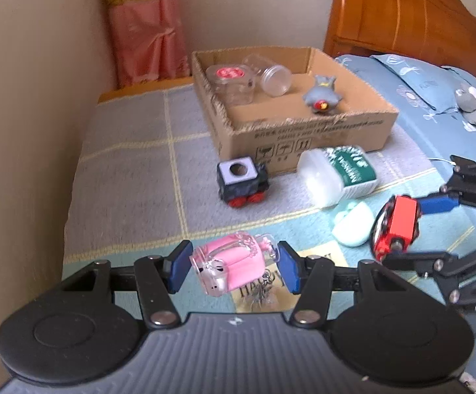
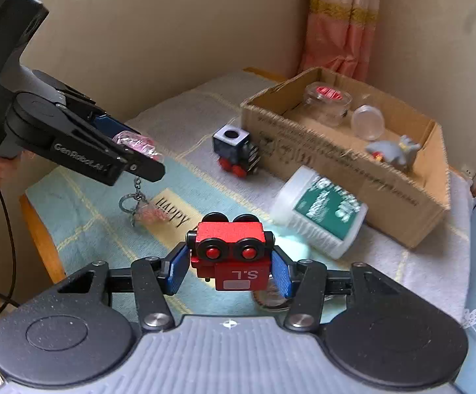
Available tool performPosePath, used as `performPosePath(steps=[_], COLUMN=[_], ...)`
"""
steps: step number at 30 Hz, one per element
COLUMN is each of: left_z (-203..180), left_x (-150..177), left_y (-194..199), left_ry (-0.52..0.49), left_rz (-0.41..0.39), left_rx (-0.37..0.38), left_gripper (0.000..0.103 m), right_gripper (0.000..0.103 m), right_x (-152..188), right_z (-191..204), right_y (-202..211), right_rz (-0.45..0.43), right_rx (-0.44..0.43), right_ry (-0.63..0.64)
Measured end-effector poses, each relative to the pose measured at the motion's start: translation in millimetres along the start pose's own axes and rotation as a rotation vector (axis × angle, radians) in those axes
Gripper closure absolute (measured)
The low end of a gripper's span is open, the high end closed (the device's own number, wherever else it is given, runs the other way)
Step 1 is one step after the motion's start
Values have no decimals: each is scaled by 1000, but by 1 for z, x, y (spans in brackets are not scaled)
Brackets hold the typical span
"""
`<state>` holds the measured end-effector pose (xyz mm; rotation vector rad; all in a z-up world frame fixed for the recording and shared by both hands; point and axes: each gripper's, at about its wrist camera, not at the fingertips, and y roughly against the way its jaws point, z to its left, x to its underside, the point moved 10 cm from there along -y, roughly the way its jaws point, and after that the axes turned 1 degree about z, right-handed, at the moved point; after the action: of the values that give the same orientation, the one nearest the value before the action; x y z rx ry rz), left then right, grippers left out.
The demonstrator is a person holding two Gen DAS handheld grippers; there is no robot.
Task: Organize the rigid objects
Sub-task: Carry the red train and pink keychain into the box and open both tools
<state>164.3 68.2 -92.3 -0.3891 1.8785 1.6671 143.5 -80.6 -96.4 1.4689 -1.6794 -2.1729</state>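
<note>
My left gripper is shut on a pink keychain case and holds it above the mat; its chain and ring hang below. My right gripper is shut on a red toy train car, lifted off the mat; it also shows in the left wrist view. An open cardboard box at the back holds a red-lidded clear jar, a clear bottle and a grey figurine. A black toy engine and a white green-labelled tub lie in front of the box.
A pale green soft object lies beside the tub. The checked mat covers a table by the wall. A bed with blue bedding and a wooden headboard stands to the right. A pink curtain hangs behind.
</note>
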Motion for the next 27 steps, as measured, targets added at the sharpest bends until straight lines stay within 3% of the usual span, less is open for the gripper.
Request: performPosePath(steps=[7, 16, 27], left_z=[-8, -29, -39], left_x=[-32, -101, -175], left_y=[18, 35, -1], left_ry=[-43, -112, -161], left_rz=[-41, -123, -162], left_rx=[32, 78, 46], left_gripper=[48, 48, 48], right_gripper=[45, 45, 45], right_x=[-19, -47, -87], right_z=[-28, -84, -164], right_y=[20, 33, 18], right_rz=[-51, -74, -78], right_rx=[54, 126, 245], right_ry=[5, -17, -108])
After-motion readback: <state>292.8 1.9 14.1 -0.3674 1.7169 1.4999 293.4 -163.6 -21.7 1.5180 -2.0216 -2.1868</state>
